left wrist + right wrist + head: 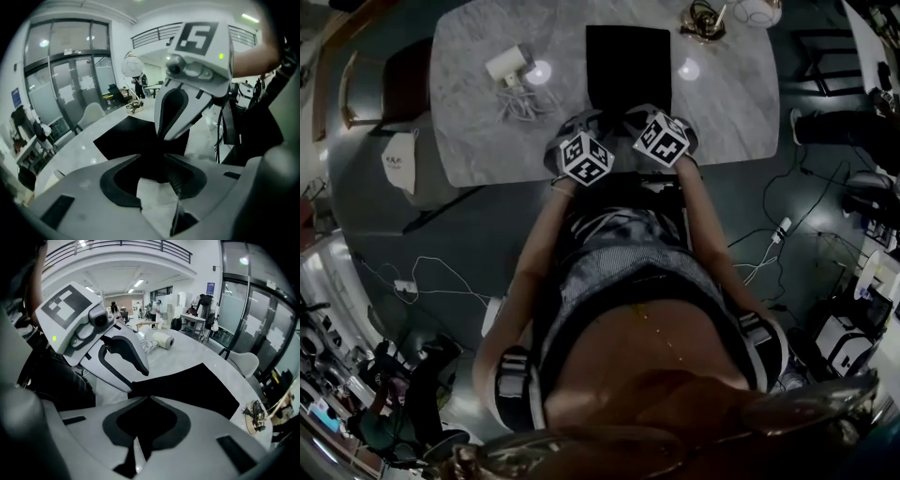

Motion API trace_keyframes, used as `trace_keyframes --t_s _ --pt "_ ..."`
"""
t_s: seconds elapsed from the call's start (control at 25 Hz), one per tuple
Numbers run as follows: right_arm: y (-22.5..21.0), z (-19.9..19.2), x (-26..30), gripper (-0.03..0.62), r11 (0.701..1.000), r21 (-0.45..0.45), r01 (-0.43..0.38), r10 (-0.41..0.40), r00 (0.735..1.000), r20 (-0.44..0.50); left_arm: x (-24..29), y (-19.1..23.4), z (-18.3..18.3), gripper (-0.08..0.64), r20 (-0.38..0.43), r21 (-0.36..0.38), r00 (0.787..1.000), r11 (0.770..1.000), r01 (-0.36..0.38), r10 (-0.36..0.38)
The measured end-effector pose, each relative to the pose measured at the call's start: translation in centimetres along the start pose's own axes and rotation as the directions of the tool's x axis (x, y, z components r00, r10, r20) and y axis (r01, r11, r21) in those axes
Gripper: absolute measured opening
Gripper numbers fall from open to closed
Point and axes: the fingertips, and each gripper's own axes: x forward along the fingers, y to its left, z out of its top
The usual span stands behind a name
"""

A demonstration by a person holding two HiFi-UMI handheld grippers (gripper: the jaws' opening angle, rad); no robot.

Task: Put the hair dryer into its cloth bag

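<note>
Looking down in the head view, I see the hair dryer [511, 67] at the upper left of the table [469, 122], well apart from the limp cloth bag [628, 61] at top centre. It looks rigid and smooth, so I'd take it by the handle, which is too small to make out. The left gripper view shows my left claw [157, 180] spread, with the bag's edge at its tips, and the right gripper view shows my right claw [144, 399] pressed together, seemingly pinching the bag's hem.

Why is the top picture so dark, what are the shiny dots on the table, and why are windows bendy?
Head view: dim all over; the dots are lamp glare on the polished table, either side of the cloth bag. Left gripper view: the wide lens bows the window frames and blackens the corners. Right gripper view: brighter, balcony railing curved likewise.
</note>
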Motion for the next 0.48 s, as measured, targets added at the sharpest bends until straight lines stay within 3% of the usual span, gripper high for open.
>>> trace_keyframes --t_s 0.12,0.24,0.36,0.48 --pt "-0.1 0.3 -0.2 0.069 1.0 0.008 0.008 -0.008 1.0 0.008 1.0 0.3 0.0 0.147 -0.035 0.116 0.999 0.993 -0.005 0.009" --pt "-0.3 0.6 -0.4 0.069 1.0 0.016 0.017 -0.018 1.0 0.019 1.6 0.3 0.2 0.146 -0.048 0.182 0.999 0.983 0.011 -0.002" --pt "-0.4 1.1 -0.5 0.069 1.0 0.018 0.023 -0.023 0.999 0.026 1.5 1.2 0.6 0.052 -0.032 0.215 0.999 0.976 -0.023 0.03" --pt "-0.6 1.6 -0.8 0.069 0.999 0.019 0.037 -0.038 0.998 0.045 1.1 2.1 1.0 0.032 -0.009 0.199 0.999 0.979 -0.04 0.043"
